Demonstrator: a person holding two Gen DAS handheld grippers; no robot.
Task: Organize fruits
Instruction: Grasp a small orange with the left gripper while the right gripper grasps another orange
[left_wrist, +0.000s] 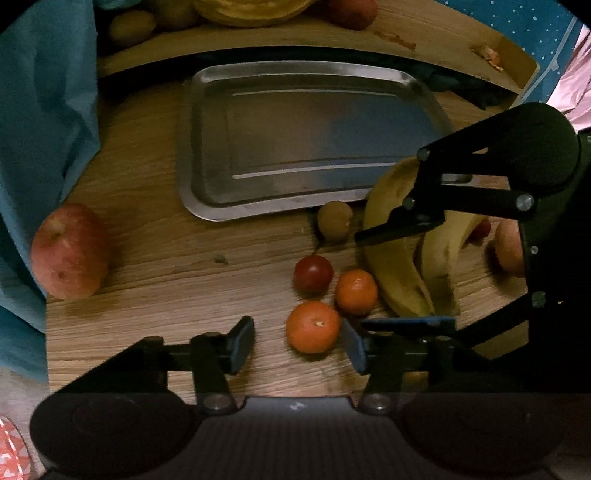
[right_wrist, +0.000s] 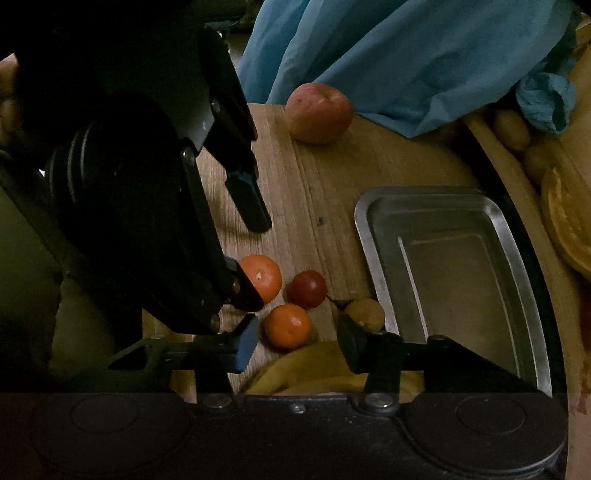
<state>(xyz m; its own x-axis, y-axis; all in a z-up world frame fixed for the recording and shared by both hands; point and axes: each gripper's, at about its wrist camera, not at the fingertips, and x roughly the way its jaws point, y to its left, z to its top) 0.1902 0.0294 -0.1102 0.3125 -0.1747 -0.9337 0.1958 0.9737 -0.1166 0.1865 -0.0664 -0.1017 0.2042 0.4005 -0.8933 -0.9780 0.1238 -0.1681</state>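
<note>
The left gripper (left_wrist: 299, 341) is hovering with its fingers spread wide, one pad touching a mandarin (left_wrist: 313, 326) that is lying in front of the steel tray (left_wrist: 221, 147), holding nothing. The right gripper (right_wrist: 295, 341) is reaching wide open over the bananas (left_wrist: 402, 258) just beside the tray's near corner, not yet closed on them.

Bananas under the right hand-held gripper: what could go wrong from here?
The right hand-held gripper straddles the bananas with open jaws; a shallow grip may let them slip. The small brown fruit and nearer orange lie close by, so closing or lifting might knock them. The left hand-held gripper works close alongside, risking a collision.
</note>
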